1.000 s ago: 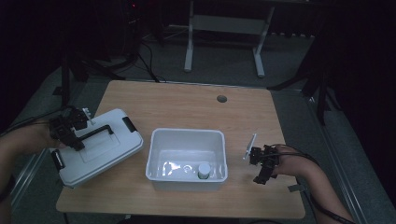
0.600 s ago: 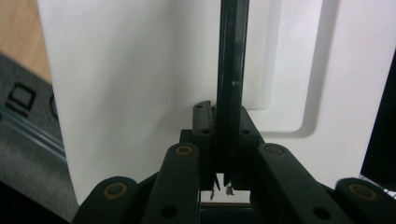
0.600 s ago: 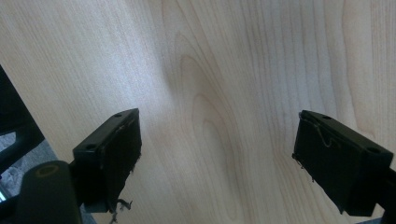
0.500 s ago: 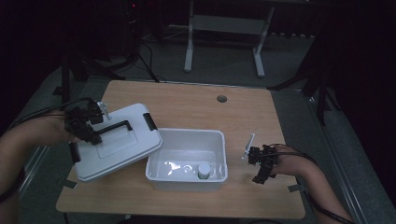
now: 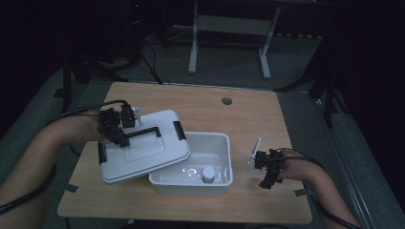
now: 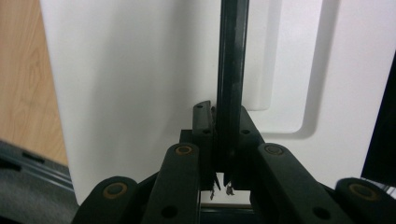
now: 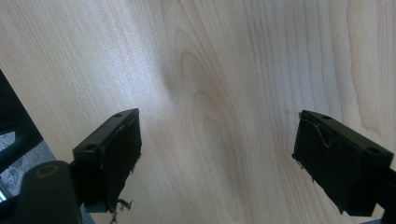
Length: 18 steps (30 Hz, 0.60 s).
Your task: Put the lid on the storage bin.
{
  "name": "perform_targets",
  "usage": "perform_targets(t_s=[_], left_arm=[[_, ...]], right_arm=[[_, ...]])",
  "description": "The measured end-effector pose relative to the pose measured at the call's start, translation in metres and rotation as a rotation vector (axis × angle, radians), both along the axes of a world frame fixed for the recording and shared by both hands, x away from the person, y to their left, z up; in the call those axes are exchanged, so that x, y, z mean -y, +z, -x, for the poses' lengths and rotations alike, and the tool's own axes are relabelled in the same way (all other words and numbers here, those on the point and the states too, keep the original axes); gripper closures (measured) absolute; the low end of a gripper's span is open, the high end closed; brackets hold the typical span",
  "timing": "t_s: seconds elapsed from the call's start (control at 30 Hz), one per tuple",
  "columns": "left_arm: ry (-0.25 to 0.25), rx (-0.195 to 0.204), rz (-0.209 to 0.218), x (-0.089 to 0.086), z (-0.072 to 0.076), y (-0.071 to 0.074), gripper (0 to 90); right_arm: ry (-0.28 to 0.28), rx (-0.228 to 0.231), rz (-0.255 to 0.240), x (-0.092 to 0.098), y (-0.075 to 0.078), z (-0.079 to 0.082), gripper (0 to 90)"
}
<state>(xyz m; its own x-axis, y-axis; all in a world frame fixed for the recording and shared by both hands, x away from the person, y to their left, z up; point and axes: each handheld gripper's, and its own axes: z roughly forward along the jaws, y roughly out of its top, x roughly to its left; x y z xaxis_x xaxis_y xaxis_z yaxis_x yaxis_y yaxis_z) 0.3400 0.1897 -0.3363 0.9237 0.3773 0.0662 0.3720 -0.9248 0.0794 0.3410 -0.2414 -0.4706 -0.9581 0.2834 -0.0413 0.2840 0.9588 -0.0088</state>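
1. While we look down from the high view, our left gripper (image 5: pixel 125 135) pinches the black bar handle (image 5: pixel 143 132) of the white rectangular plastic lid (image 5: pixel 143 150). This lid hangs tilted, its right edge over the left rim of the white rectangular plastic tub (image 5: pixel 224 157) and its left part above the light wooden table (image 5: pixel 267 114). Inside the tub stands a small white-capped bottle (image 5: pixel 208 173), though the dim light makes its shape hard for us to tell. Our right gripper (image 5: pixel 263 168) rests on the table just right of the tub, apart from it.

2. Along the left gripper view, our jaws are pressed together on the black handle (image 6: pixel 232 70), which runs straight up between them. Behind it spreads the white lid (image 6: pixel 140 93) with its shallow recessed panel, and a strip of wooden table (image 6: pixel 21 70) shows at the left.

3. Along the right gripper view, our two black jaws stand spread wide with nothing between them, and bare wood-grain table (image 7: pixel 219 84) lies close beneath.
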Motion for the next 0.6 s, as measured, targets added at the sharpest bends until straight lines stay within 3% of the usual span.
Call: perform_targets(t_s=[0.1, 0.33, 0.6], left_arm=[[-0.035, -0.014, 0.021, 0.013, -0.002, 0.001, 83.4], [-0.073, -0.018, 0.010, 0.031, -0.003, -0.001, 83.4], [-0.154, -0.016, 0.018, 0.060, -0.003, -0.001, 83.4]], right_arm=[[0.000, -0.002, 0.002, 0.000, -0.001, 0.000, 14.6], [-0.007, -0.001, 0.001, 0.003, 0.000, -0.001, 14.6], [-0.013, -0.001, -0.004, 0.006, 0.000, 0.000, 14.6]])
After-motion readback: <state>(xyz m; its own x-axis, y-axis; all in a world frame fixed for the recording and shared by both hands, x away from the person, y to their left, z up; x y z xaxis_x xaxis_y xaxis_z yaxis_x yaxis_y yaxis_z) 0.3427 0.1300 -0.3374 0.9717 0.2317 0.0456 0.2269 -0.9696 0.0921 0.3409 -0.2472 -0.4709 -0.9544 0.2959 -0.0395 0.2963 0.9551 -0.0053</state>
